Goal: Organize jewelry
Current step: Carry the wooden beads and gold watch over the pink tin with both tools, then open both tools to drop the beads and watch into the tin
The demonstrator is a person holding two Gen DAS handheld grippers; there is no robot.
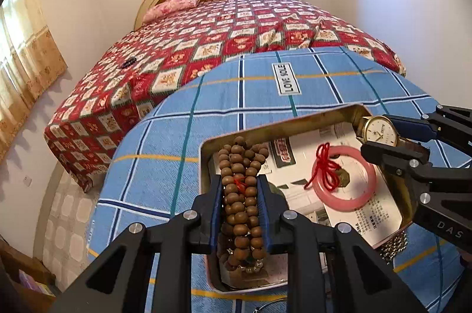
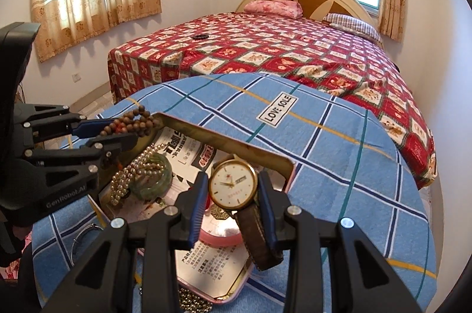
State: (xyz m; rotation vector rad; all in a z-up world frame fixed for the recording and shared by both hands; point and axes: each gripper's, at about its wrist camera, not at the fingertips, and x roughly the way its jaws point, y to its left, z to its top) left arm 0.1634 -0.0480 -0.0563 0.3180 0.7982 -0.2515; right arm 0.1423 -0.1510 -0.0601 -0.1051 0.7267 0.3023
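Here the left claw (image 1: 239,195) is clamping a bunched strand of matte wooden beads (image 1: 240,189) and the right claw (image 2: 233,192) is pinching a gold-rimmed, leather-strapped watch (image 2: 233,183), both over the shallow tin (image 1: 295,121) on the checked surface (image 1: 265,83). Next probably calls for lowering and releasing beside the glossy pink bangle (image 1: 345,201).

Inside the tin (image 1: 298,123): one wristwatch (image 2: 234,184), one wooden bead strand (image 1: 240,195), one pink bangle (image 1: 345,195), one green bangle (image 2: 153,180) and one pearl strand (image 2: 126,180). Two pillows (image 2: 274,8) lie beyond the tin.
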